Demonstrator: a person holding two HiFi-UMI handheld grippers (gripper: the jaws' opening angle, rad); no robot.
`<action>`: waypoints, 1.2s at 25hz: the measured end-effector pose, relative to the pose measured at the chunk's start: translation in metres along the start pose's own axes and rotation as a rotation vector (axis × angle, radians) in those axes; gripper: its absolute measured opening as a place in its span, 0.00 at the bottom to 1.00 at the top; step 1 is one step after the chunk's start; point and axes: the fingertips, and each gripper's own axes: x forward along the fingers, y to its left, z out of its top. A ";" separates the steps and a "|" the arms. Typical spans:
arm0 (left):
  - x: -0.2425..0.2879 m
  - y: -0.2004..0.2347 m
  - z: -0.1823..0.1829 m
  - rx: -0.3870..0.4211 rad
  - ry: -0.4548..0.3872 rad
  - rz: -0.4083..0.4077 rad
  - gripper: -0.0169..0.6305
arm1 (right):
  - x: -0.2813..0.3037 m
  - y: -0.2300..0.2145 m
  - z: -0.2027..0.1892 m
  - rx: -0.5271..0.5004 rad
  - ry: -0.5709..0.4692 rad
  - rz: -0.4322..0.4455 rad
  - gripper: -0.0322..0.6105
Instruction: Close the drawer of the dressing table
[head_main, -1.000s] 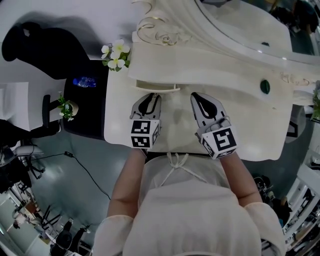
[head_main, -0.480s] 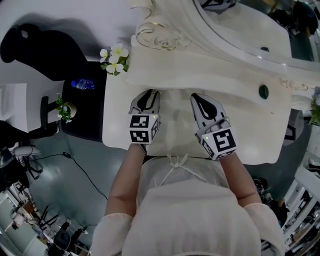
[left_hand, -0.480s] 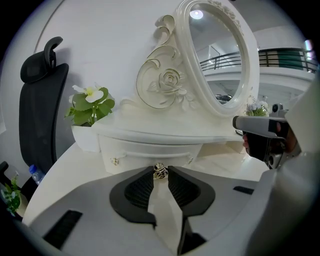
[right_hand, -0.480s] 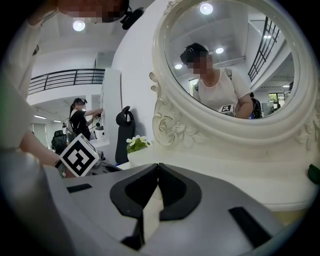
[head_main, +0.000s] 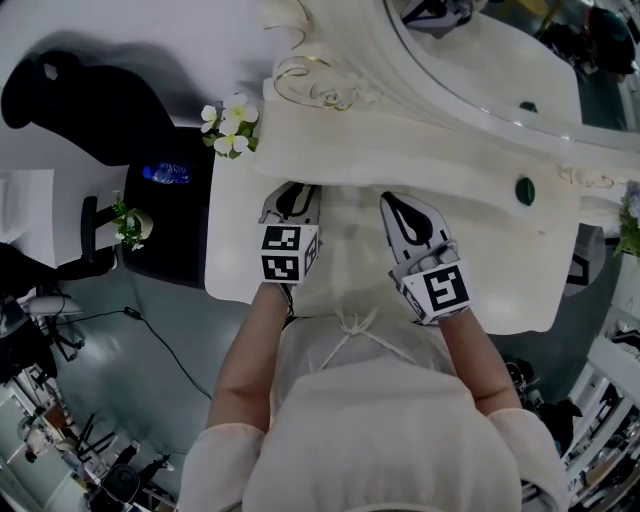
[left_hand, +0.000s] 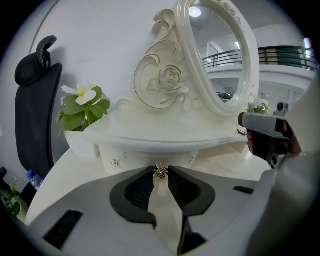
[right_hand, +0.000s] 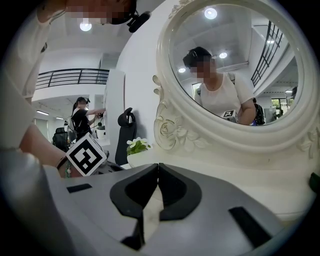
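Observation:
The white dressing table (head_main: 500, 270) carries a raised shelf (head_main: 420, 150) under an oval mirror (head_main: 480, 60). My left gripper (head_main: 293, 190) reaches under the shelf's front edge. In the left gripper view its jaws (left_hand: 160, 169) are shut on the small gold knob (left_hand: 160, 172) of the drawer (left_hand: 150, 159), whose front sits tucked beneath the shelf. From the head view the drawer itself is hidden. My right gripper (head_main: 390, 200) hovers over the tabletop to the right, shut and holding nothing; its tips (right_hand: 158, 166) meet.
A white pot of flowers (head_main: 230, 112) stands on the table's far left corner. A green object (head_main: 524, 190) lies on the shelf at right. A black chair (left_hand: 35, 100) and a water bottle (head_main: 165, 172) are left of the table. The mirror's carved frame (right_hand: 175, 130) rises behind.
My left gripper moved toward the mirror with the knob in it, and the drawer front that stuck out has slid in under the shelf. The right gripper stayed put.

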 end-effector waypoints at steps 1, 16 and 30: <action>0.000 0.000 0.000 0.001 0.000 0.000 0.18 | 0.000 -0.001 0.000 0.001 0.000 -0.003 0.06; -0.024 -0.019 0.006 0.001 -0.043 -0.060 0.45 | -0.030 0.011 0.014 0.014 -0.025 -0.072 0.06; -0.142 -0.052 0.062 0.176 -0.260 -0.128 0.53 | -0.084 0.054 0.047 -0.006 -0.086 -0.153 0.06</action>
